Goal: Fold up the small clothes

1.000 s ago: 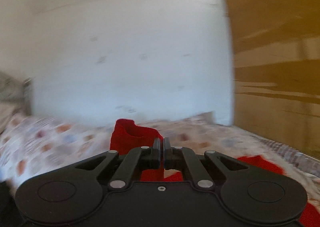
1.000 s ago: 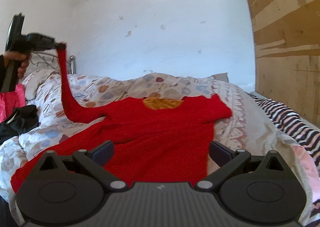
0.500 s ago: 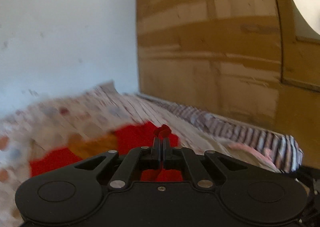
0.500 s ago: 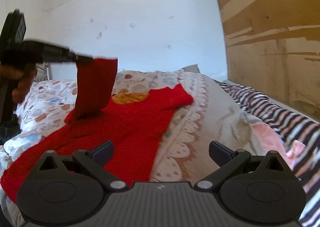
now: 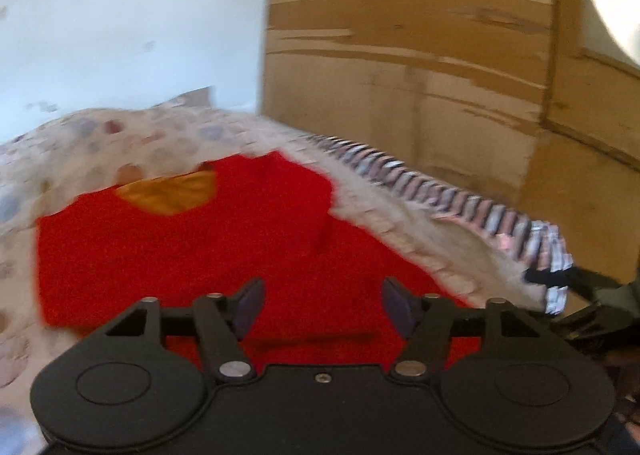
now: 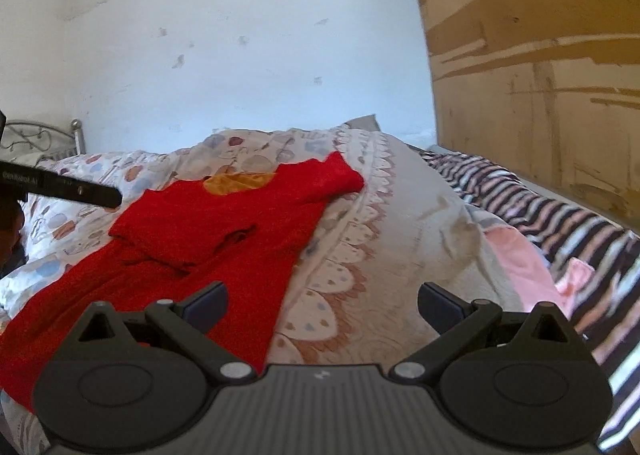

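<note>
A small red garment with an orange-lined neck lies flat on the patterned bed cover. Its left sleeve is folded over onto the body. It also shows in the left wrist view. My left gripper is open and empty just above the garment's lower part. It appears as a dark bar at the left of the right wrist view. My right gripper is open and empty above the garment's right edge and the bed cover.
A striped blanket and a pink cloth lie along the bed's right side against a brown board wall. A metal bed frame stands at the far left. The white wall is behind the bed.
My left gripper carried the red sleeve rightward over the garment, opened and let it go. The sleeve now lies folded on the body. My right gripper stayed open and shifted a little right.
</note>
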Demonstrator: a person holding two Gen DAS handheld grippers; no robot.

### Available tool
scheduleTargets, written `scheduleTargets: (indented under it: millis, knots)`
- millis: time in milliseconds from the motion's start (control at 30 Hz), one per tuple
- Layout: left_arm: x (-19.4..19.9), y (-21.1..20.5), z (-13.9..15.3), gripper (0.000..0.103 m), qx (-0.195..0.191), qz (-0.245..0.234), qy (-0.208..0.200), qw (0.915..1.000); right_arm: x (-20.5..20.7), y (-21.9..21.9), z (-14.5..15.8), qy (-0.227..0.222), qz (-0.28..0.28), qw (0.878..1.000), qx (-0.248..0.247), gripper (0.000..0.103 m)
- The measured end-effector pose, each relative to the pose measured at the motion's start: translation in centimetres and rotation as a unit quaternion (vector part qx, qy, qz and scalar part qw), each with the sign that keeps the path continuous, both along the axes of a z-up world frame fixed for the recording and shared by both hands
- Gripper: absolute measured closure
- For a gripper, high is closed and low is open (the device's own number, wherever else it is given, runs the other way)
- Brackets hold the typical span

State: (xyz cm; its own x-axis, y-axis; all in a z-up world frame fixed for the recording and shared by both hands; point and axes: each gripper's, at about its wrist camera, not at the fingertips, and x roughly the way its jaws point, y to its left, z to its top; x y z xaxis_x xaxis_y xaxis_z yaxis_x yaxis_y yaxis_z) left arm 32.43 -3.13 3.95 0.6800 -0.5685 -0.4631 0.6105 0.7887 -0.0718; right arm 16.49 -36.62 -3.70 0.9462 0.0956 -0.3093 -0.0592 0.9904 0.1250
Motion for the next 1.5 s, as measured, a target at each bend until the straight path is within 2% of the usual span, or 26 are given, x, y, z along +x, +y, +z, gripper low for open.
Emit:
scheduleTargets:
  millis: [67,133,233,300,433,533,600,733,800,867,900,933,1000,1067,1133,1200,1267,1367,1467,1500]
  knots:
    - [0.5,2.0,-0.1,0.024,0.007,0.043,0.004,0.9991,0.6,0.6,0.4,-0.005,0.010,1.000,-0.004,0.000]
    - [1.1,4.2,-0.8,0.016,0.029,0.099,-0.002,0.9947,1.7,0.9,0.9,0.003,0.021,1.000,-0.001,0.000]
    - [2.4,7.4,-2.0,0.013,0.059,0.162,0.009,0.9850,3.8,1.6,1.6,0.018,0.039,0.999,-0.001,0.000]
    - [3.5,9.5,-2.7,0.011,0.058,0.198,0.022,0.9783,5.1,2.3,2.0,0.025,0.050,0.998,-0.008,0.000]
    - [6.6,13.7,-3.4,0.009,0.020,0.260,0.036,0.9647,8.6,4.2,2.7,0.046,0.065,0.997,-0.002,0.000]
    - [9.7,15.2,-3.9,0.009,-0.017,0.294,0.044,0.9546,11.1,6.0,3.2,0.060,0.074,0.995,0.015,0.000]
    - [12.0,16.0,-4.1,0.009,-0.043,0.311,0.058,0.9476,12.6,7.1,3.3,0.071,0.073,0.995,0.004,0.000]
    - [14.9,16.7,-4.6,0.019,-0.098,0.320,0.090,0.9381,14.1,8.2,2.7,0.078,0.057,0.995,-0.006,0.000]
    - [15.7,16.7,-5.0,0.026,-0.116,0.311,0.105,0.9373,14.5,8.2,2.0,0.091,0.048,0.995,-0.009,0.000]
    - [16.4,16.3,-5.5,0.036,-0.119,0.304,0.121,0.9375,14.5,7.8,1.4,0.099,0.048,0.994,0.000,0.000]
    - [16.8,16.1,-5.8,0.052,-0.117,0.301,0.130,0.9374,14.4,7.6,1.1,0.102,0.049,0.994,0.004,0.000]
    - [17.2,15.8,-6.0,0.073,-0.113,0.297,0.142,0.9374,14.3,7.4,1.0,0.104,0.050,0.993,0.009,0.000]
    - [17.0,15.4,-6.0,0.086,-0.106,0.300,0.139,0.9378,14.0,7.2,0.8,0.102,0.053,0.993,0.016,0.000]
    - [16.6,14.9,-5.3,0.088,-0.092,0.315,0.122,0.9369,13.7,7.1,0.8,0.099,0.054,0.993,0.020,0.000]
    - [16.1,14.9,-4.5,0.090,-0.090,0.343,0.114,0.9279,13.5,7.1,0.8,0.098,0.056,0.993,0.019,0.000]
    - [15.9,14.8,-4.2,0.090,-0.080,0.352,0.104,0.9268,13.4,7.2,0.7,0.096,0.056,0.994,0.020,0.000]
    - [16.4,14.4,-4.6,0.091,-0.055,0.357,0.110,0.9259,13.4,7.3,0.7,0.096,0.055,0.994,0.019,0.000]
    - [16.7,14.4,-5.4,0.090,-0.060,0.367,0.122,0.9200,13.2,7.3,0.7,0.095,0.056,0.994,0.020,0.000]
    - [16.4,14.0,-5.1,0.080,-0.048,0.365,0.113,0.9230,12.8,7.3,0.8,0.096,0.056,0.994,0.016,0.000]
    - [16.2,13.9,-4.9,0.069,-0.040,0.365,0.109,0.9236,12.6,7.4,0.8,0.095,0.055,0.994,0.012,0.000]
